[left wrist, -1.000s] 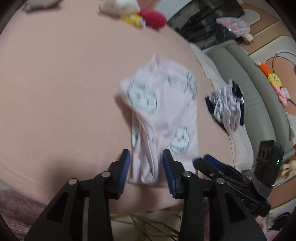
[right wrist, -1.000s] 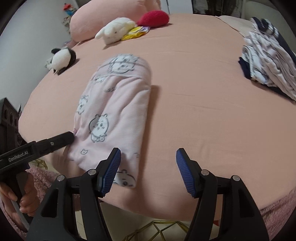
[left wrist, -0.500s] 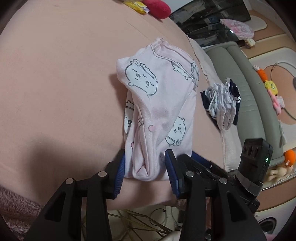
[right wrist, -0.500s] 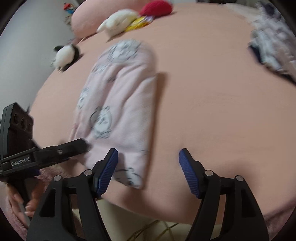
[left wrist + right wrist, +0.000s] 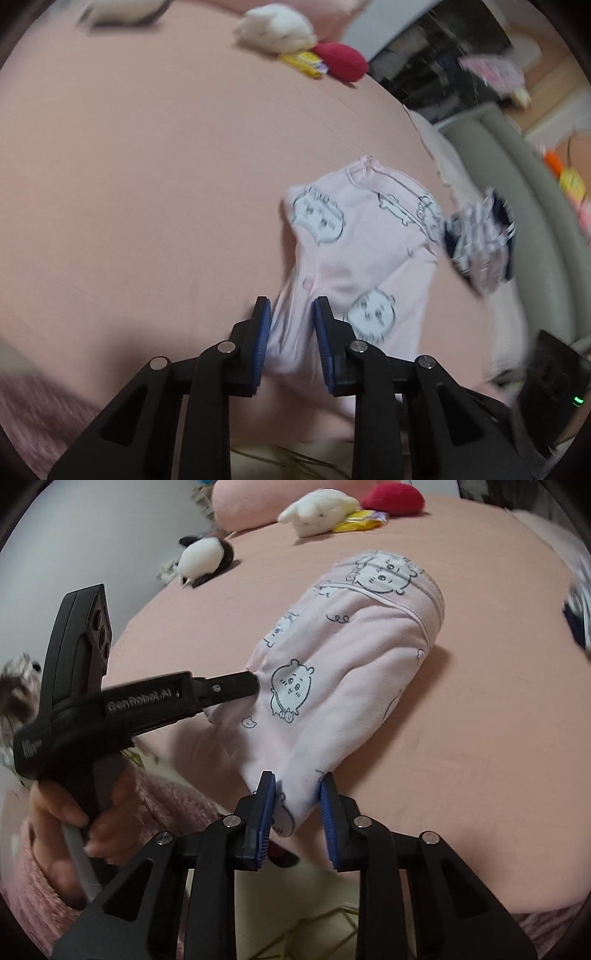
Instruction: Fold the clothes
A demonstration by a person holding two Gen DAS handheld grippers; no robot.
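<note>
Folded pink garment [image 5: 354, 653] lying on the pink bed [image 5: 480, 738], near its edge. Left gripper [image 5: 291, 332] and right gripper [image 5: 297, 805], jaws just narrowed, each pinch a near-end corner of the garment.

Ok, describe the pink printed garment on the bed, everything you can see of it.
The pink garment is soft, fleecy-looking fabric printed with outlined cartoon animals and small bears. It lies folded lengthwise into a long, puffy bundle on the pink bed sheet, its near end at the bed's edge. Both claws have just been closing: the left claw pinches one near corner, the right claw the other. A seam line crosses its far end.
</note>
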